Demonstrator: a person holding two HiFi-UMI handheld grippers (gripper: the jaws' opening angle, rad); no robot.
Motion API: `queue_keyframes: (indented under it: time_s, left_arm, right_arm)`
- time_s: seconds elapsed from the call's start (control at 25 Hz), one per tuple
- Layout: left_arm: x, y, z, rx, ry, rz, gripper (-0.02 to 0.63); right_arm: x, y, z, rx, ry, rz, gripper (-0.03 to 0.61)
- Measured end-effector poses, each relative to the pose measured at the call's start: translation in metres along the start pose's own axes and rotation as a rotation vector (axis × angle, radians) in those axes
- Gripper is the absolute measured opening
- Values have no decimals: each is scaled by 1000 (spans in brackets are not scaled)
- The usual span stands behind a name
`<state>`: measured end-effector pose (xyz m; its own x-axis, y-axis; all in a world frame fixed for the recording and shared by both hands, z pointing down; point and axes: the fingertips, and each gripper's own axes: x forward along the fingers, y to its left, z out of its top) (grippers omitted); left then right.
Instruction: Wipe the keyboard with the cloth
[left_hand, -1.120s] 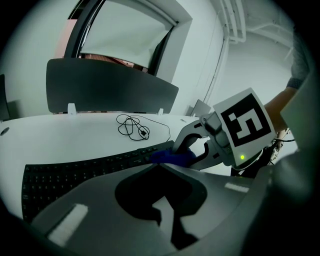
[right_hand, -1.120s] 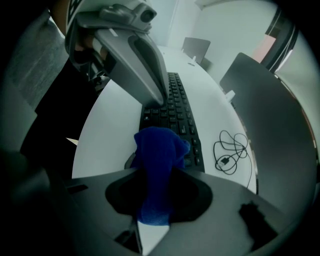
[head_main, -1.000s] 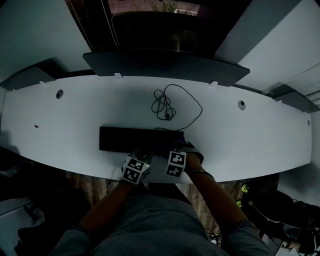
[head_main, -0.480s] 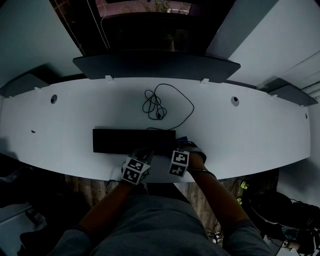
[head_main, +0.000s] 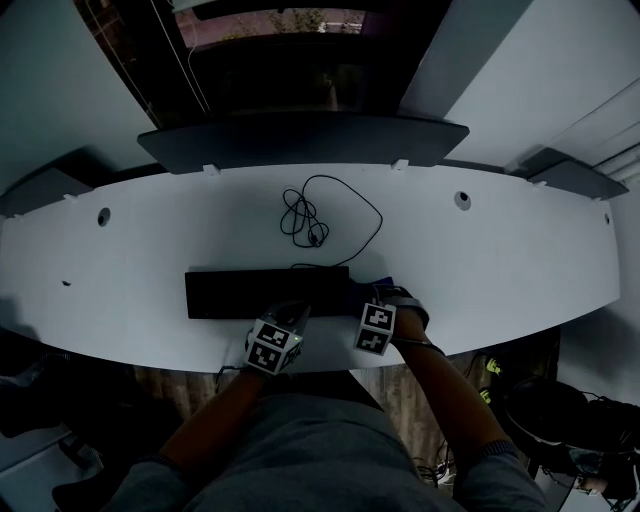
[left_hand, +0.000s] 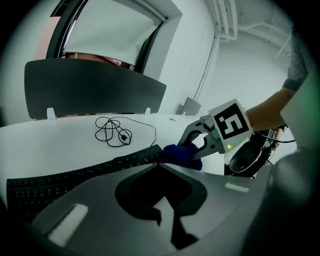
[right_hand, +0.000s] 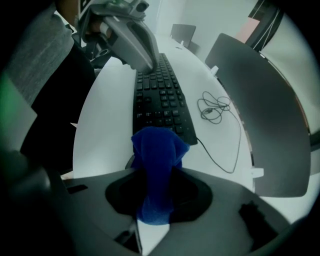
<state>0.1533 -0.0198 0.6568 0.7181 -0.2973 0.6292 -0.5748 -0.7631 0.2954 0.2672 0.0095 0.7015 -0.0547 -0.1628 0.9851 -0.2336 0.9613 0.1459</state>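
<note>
While the white, curved worktop (head_main: 500, 270) runs across the whole head view, a long dark panel (head_main: 300, 142) stands along its far edge. The black keyboard (head_main: 260, 292) lies flat near the front edge, lengthwise along it, a little left of the middle. Both tools are at its near right part. The left tool (left_hand: 160, 164) has its jaws closed together with nothing between them. The right gripper view shows its tip down at the keyboard's near edge. The right tool (right_hand: 159, 170) is just beside it, jaws clamped on the blue cloth (right_hand: 159, 150). The cloth bunches out past the jaw tips, against the keyboard's right end. A thin black cable (head_main: 310, 218) lies partly coiled on the worktop behind the keyboard.
</note>
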Motion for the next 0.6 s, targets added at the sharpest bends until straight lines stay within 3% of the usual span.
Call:
queue_keyframes:
  time_s: [0.16, 0.36, 0.6]
  left_arm:
    - [-15, 3, 13, -10, -34, -23, 8]
    - [-56, 15, 43, 23, -115, -22, 9]
    - [-129, 25, 76, 38, -232, -33, 8]
  right_arm:
    - [-22, -21, 6, 142, -117, -69, 120]
    - [-90, -48, 33, 434, -383, -111, 121]
    - [-176, -57, 98, 607, -725, -167, 121]
